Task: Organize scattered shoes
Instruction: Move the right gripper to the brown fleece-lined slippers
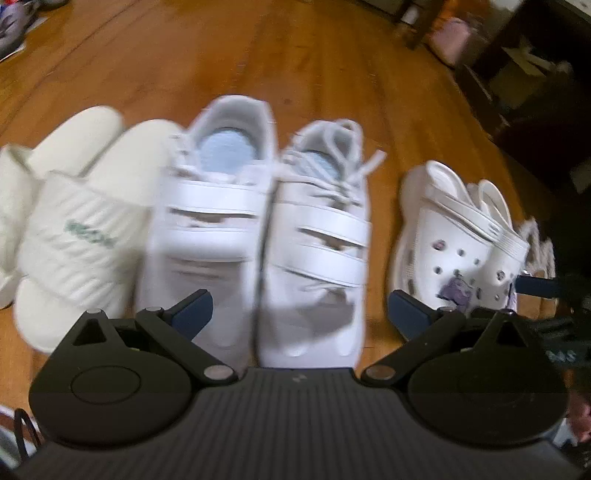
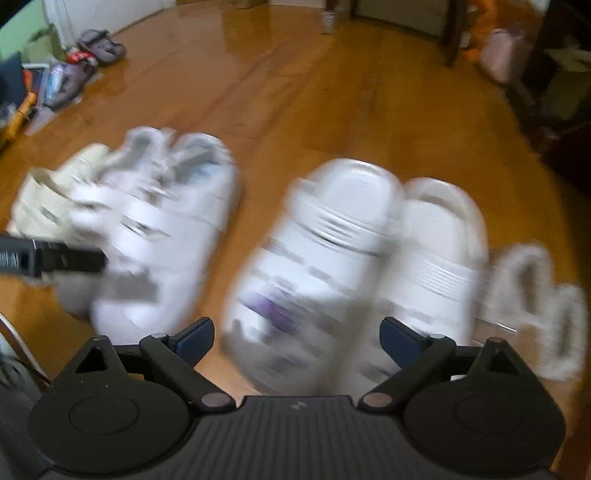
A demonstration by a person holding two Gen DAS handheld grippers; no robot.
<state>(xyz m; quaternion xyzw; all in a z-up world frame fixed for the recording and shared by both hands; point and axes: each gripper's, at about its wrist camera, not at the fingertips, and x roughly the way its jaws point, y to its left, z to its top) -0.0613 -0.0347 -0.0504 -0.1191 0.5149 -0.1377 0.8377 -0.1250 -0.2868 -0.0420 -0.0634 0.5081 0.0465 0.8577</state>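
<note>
A row of pale shoes stands on the wooden floor (image 1: 295, 66). From the left come a cream slide (image 1: 85, 229), two white strap sneakers (image 1: 210, 206) (image 1: 317, 236) and a white clog with charms (image 1: 461, 236). My left gripper (image 1: 301, 315) hangs open above the sneakers' toes and holds nothing. The right wrist view is blurred. In it, two white clogs (image 2: 314, 266) (image 2: 436, 251) lie side by side, with a fluffy slipper (image 2: 532, 295) to their right. My right gripper (image 2: 297, 336) is open wide above the clogs' toes, its pads clear of them.
Dark furniture (image 1: 535, 92) lines the right side, with a pink object (image 2: 502, 55) near it. Clutter and grey shoes (image 2: 99, 46) lie by the far left wall. A chair leg (image 2: 452, 33) stands at the back. Bare floor stretches beyond the shoe row.
</note>
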